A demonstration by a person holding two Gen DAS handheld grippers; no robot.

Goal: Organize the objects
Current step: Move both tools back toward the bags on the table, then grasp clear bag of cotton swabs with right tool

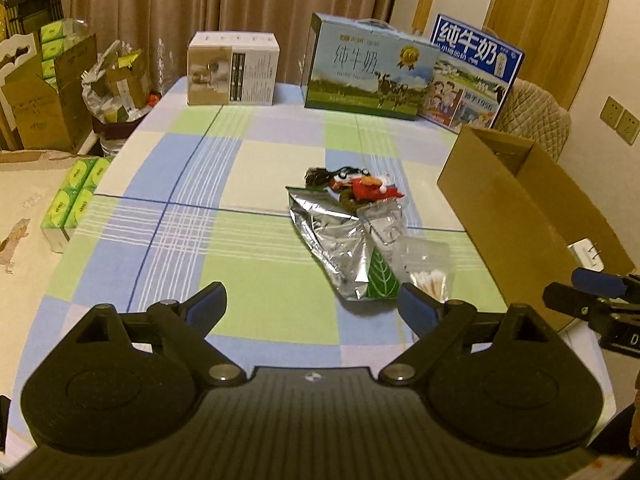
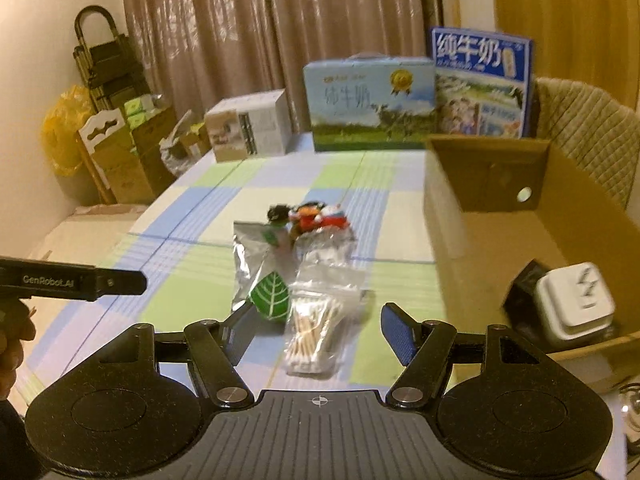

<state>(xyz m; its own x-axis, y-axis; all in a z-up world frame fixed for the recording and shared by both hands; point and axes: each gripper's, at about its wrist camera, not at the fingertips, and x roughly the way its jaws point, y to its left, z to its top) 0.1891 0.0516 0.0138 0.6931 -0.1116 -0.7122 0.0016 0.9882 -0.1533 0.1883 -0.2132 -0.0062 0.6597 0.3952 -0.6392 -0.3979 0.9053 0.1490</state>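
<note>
1. The left hand-held gripper [image 1: 312, 304] is held released above the desk [image 1: 240, 264], nothing between its jaws.
2. The right hand-held gripper [image 2: 316, 332] is held released over the cotton-swab bag [image 2: 316, 328], unclamped.
3. The foil pouch [image 1: 340, 240] is seen beside the cardboard box [image 1: 516, 216].

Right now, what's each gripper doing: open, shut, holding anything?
Left gripper: open, empty, above the tablecloth.
Right gripper: open, holding nothing, with the cotton swab bag between its fingers.

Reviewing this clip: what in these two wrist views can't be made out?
- Cardboard box interior: in the left wrist view its near wall hides most of it.
- Black item behind the white charger in the box: right wrist view, blurred and partly covered.
- Red toy: right wrist view, too blurred to identify.
- Right gripper: left wrist view, cut off by the right edge.
</note>
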